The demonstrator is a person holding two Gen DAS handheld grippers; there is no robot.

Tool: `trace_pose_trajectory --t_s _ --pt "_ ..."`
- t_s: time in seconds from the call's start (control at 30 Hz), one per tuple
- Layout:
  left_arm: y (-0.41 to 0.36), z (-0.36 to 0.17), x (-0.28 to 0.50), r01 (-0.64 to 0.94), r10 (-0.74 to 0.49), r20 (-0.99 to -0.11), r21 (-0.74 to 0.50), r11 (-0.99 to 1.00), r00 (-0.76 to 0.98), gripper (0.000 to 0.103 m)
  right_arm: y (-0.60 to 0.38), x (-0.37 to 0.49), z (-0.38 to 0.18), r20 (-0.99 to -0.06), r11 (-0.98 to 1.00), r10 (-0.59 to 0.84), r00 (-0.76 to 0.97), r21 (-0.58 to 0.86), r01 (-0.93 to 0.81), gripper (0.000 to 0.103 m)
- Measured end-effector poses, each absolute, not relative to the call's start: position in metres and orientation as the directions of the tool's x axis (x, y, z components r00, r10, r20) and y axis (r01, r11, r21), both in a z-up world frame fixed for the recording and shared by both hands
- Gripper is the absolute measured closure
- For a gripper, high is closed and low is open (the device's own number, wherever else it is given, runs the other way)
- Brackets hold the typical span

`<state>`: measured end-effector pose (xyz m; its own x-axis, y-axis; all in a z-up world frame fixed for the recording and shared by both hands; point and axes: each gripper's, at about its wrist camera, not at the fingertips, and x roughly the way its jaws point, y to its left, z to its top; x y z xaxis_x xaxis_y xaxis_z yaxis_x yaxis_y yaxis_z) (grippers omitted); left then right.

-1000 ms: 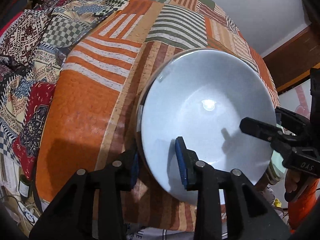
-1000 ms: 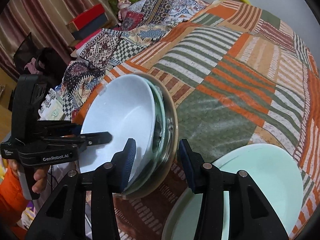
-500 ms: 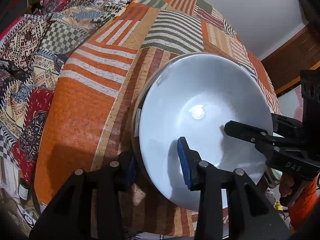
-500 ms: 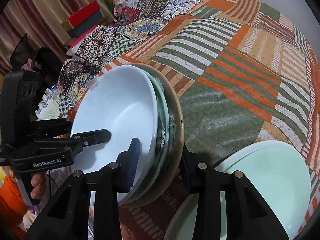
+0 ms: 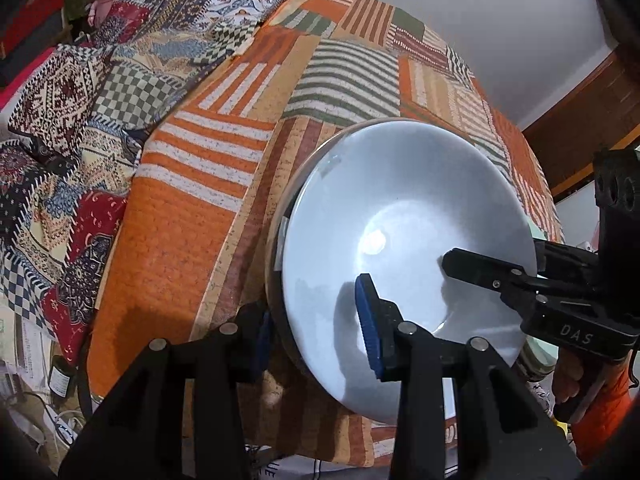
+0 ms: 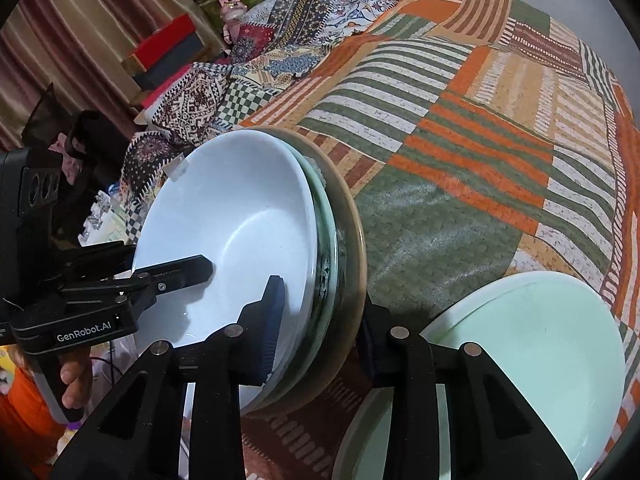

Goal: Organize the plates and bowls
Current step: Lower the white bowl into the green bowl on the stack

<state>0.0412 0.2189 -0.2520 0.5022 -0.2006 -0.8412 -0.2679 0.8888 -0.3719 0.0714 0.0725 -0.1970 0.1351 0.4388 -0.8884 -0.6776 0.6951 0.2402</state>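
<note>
Both the left hand-held gripper (image 5: 316, 332) and right hand-held gripper (image 6: 320, 320) have closed in, now clamping the nested bowl stack (image 6: 240, 232) on opposite rims, ready to lift off the bed (image 6: 460, 120).

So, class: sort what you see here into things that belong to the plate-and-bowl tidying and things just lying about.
Job:
white bowl
dish stack under it
green plates
left tool
right tool

Lying about:
quilt
patterned cloth
red box
toy rabbit
</note>
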Motion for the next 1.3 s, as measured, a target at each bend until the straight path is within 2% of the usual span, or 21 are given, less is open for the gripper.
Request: trace_pose_trajectory --t_s 0.4,0.77,1.3 --pt "0.199 -0.203 0.045 -0.213 -0.182 -0.81 -0.351 0.912 0.558 0.066 0.048 0.069 -0.163 -0.849 0.702 0.491 0.197 0.252 -0.666 0.073" --pt "0.144 -0.176 0.067 -0.106 -0.223 -0.792 -0.34 0.935 0.568 0.066 -0.002 0.069 -0.135 -0.838 0.758 0.471 0.276 0.225 -0.612 0.074" --pt "0.064 -0.185 0.092 0.023 -0.294 -0.818 -0.325 0.945 0.494 0.066 -0.088 0.064 -0.136 -0.843 0.834 0.435 0.315 0.246 -0.494 0.074"
